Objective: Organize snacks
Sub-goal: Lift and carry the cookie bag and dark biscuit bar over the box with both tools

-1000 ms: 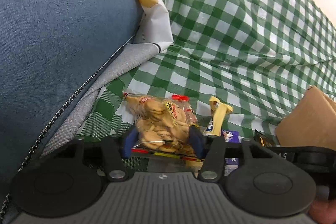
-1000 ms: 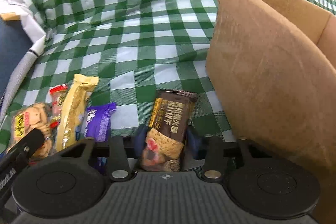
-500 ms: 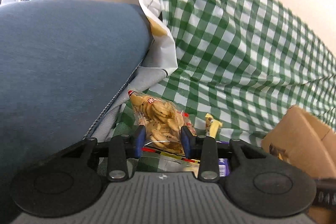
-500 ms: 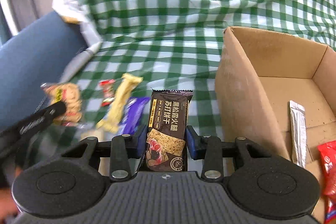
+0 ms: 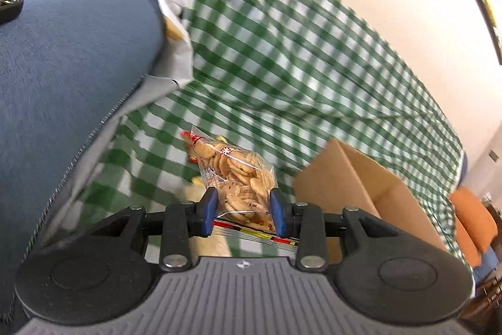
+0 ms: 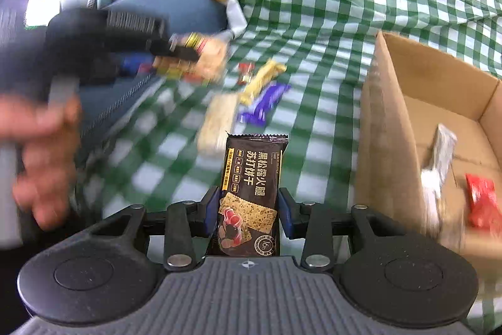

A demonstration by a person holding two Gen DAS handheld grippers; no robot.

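My left gripper (image 5: 243, 211) is shut on a clear bag of small crackers (image 5: 238, 175) and holds it above the green checked cloth (image 5: 282, 58). It shows blurred in the right wrist view (image 6: 188, 51). My right gripper (image 6: 248, 214) is shut on a dark brown biscuit packet (image 6: 252, 178), lifted left of the open cardboard box (image 6: 386, 127). The box (image 5: 354, 187) holds a silver packet (image 6: 439, 153) and a red packet (image 6: 481, 200). A yellow bar (image 6: 262, 79), a purple packet (image 6: 263, 104), a pale wafer pack (image 6: 218, 121) and a small red sweet (image 6: 244, 72) lie on the cloth.
A blue cushion (image 5: 62, 77) with a zip rises at the left. A white paper bag (image 5: 175, 30) sits at its far edge. An orange cushion (image 5: 473, 225) lies at the far right. A hand (image 6: 40, 153) holds the left gripper.
Both grippers have risen from the cloth with their snacks. The left gripper closed on the cracker bag and lifted it. The box interior has come into the right wrist view.
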